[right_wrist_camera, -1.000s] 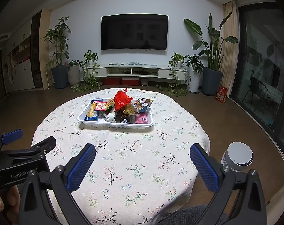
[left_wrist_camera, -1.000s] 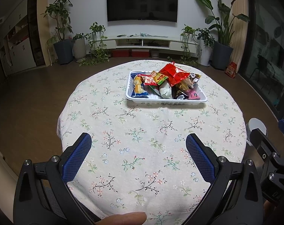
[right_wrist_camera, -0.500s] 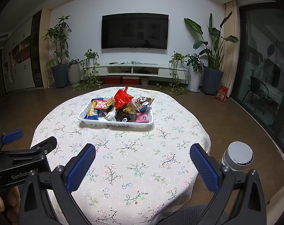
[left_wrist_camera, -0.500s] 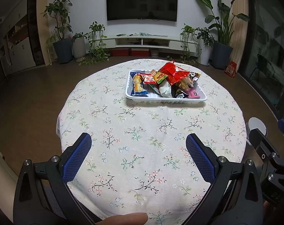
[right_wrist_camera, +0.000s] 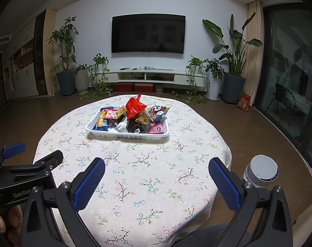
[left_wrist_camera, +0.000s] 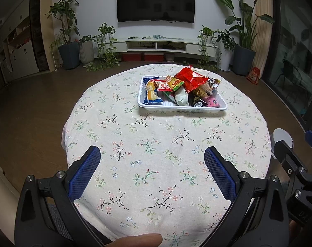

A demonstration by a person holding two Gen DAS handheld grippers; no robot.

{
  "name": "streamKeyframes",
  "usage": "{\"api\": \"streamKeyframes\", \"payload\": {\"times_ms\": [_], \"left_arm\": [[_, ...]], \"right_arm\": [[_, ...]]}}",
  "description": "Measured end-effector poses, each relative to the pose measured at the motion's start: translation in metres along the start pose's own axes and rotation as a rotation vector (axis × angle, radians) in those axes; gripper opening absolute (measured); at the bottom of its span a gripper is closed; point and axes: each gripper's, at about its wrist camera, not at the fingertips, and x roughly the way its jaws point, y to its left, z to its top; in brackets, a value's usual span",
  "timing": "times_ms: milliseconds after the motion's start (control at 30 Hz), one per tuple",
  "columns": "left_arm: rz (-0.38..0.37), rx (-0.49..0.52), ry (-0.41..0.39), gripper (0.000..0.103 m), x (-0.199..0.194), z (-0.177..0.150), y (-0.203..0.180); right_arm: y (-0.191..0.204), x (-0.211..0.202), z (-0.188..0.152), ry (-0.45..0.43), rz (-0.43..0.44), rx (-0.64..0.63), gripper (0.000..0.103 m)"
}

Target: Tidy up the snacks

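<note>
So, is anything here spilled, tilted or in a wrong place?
Nothing is spilled. The snacks lie in a loose heap in the white tray, with the red packet sticking up above the others. Both the left gripper and the right gripper are open and empty.

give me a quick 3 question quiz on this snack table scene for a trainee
1. True or false: both grippers are open and hold nothing.
2. Where are the snacks? A) scattered on the cloth B) piled in the white tray C) on the floor
3. Fill in: the snack sticking up highest in the pile is the ___ packet.

Key:
1. True: left gripper and right gripper are empty.
2. B: they sit in the tray on the table.
3. Red: the red packet.
</note>
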Motion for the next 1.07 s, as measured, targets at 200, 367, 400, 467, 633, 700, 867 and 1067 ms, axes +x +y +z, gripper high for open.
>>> {"api": "streamKeyframes", "payload": {"times_ms": [200,367,400,467,633,700,867,1067], "left_arm": [[0.001,0.001,0.0,0.102,0.0006,-0.0022,-0.001],[0.002,0.002,0.001,0.102,0.0009,-0.0023,-0.0008],[0.003,0.002,0.002,0.102,0.001,-0.0022,-0.0008],[0.002,0.001,0.003,0.102,0.0014,-0.0022,-0.0007],[-0.016,-0.01,0.016,0.102,0.0041,-0.0035,0.0005],[-0.023,-0.016,0.02,0.102,0.0053,-0.0036,0.0014],[-0.017,-0.025,-0.004,0.102,0.0033,-0.0035,0.0049],[0.02,0.0,-0.028,0.102,0.0,-0.0006,0.0033]], "right_arm": [[0.0007,-0.0008,-0.0011,0.0,0.0,0.0,0.103],[-0.0002,-0.0005,0.001,0.002,0.001,0.0,0.103],[0.0,-0.0006,0.0007,0.002,0.001,0.0,0.103],[-0.0001,-0.0006,0.0013,0.004,0.001,-0.001,0.103],[0.0001,-0.001,0.0018,0.004,0.0,0.0,0.103],[0.0003,-0.0012,0.0017,0.004,0.001,-0.001,0.103],[0.0007,-0.0018,0.0018,0.005,0.0,-0.001,0.103],[0.0023,-0.0019,0.0008,0.008,0.002,0.0,0.103]]}}
